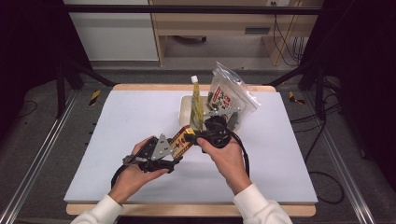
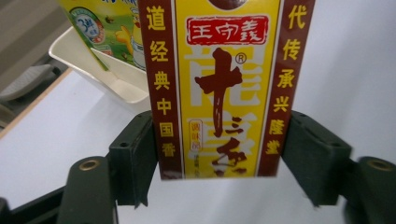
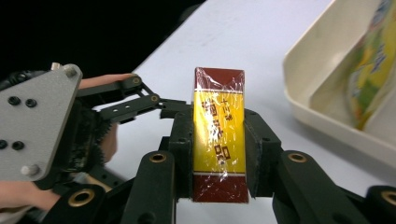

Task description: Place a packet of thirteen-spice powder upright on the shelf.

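A long yellow and dark red box (image 1: pixel 182 140) with Chinese print hangs above the white table mat, caught between both grippers. My left gripper (image 1: pixel 175 151) grips its lower end; in the left gripper view the black jaws press on both long sides of the box (image 2: pixel 219 88). My right gripper (image 1: pixel 196 135) clamps the upper end. In the right gripper view its jaws squeeze the wrapped box (image 3: pixel 219 130), and the left gripper's grey plate (image 3: pixel 37 121) shows beyond.
A cream tray (image 1: pixel 186 105) stands behind the grippers, holding an upright yellow pouch (image 1: pixel 197 105) with a white cap. A clear bag of snacks (image 1: pixel 229 95) leans at its right. The tray (image 2: pixel 116 81) and pouch (image 3: pixel 373 79) lie close to the box.
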